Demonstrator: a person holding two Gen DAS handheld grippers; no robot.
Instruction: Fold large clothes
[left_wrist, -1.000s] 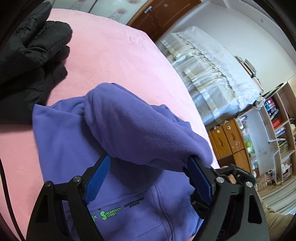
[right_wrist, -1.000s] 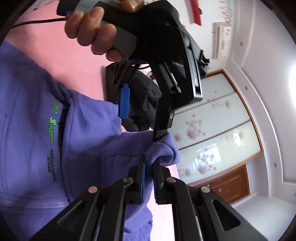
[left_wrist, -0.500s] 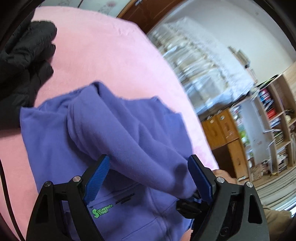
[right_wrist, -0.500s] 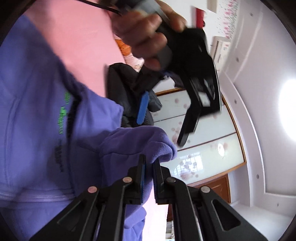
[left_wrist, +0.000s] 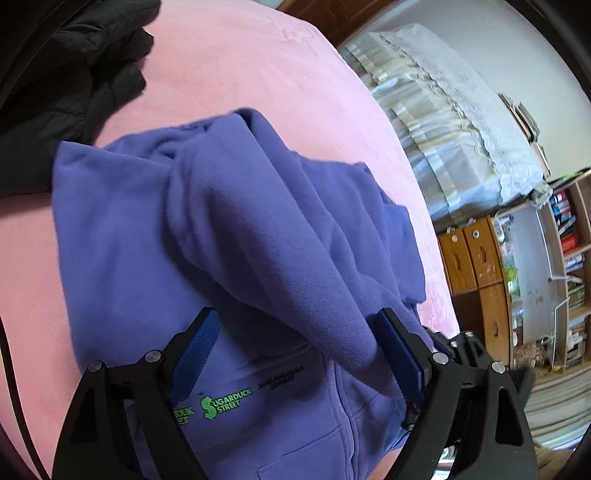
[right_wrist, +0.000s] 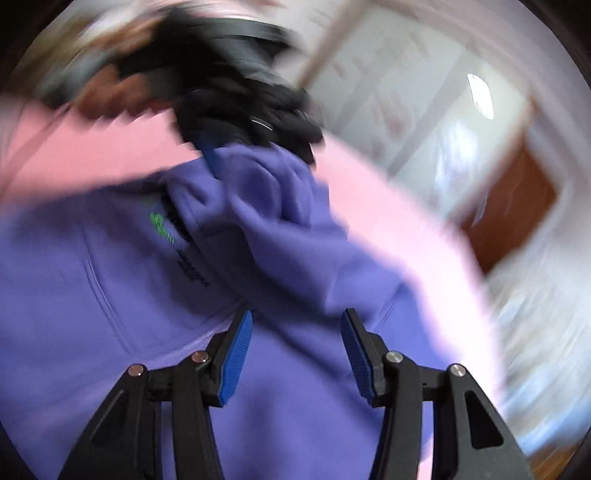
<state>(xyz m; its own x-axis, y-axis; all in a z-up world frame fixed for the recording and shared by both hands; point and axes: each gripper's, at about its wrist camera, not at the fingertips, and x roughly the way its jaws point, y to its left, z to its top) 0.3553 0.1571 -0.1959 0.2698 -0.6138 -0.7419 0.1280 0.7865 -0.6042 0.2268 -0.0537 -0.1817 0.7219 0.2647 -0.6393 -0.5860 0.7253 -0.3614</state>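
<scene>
A: Left wrist view: hoodie (left_wrist: 155, 236) lies front up on the pink bed (left_wrist: 236, 62), its sleeve (left_wrist: 280, 236) laid across the chest. Left gripper (left_wrist: 299, 354) is wide, sleeve end lying loose between the pads, no pinch that I can see

B: So nothing held on that side?

A: Right. Looks set to pin or smooth the sleeve so it stays folded in. Black jacket (left_wrist: 55, 74) sits at the far corner, touching the hoodie's edge, probably next in the pile

B: Right wrist view?

A: Blurred, that hand is swinging. Right gripper (right_wrist: 297, 349) has just been opening, jaws about half apart over purple fabric, pads clear of it, so I'd say it has let the sleeve go. Left gripper (right_wrist: 214, 155) shows up top, one blue finger (right_wrist: 211, 157) at the bunched sleeve (right_wrist: 266, 192)

B: Stage?

A: My guess: sleeve tucked in, body fold not yet done. Risk: the bunch springs back if not flattened
</scene>
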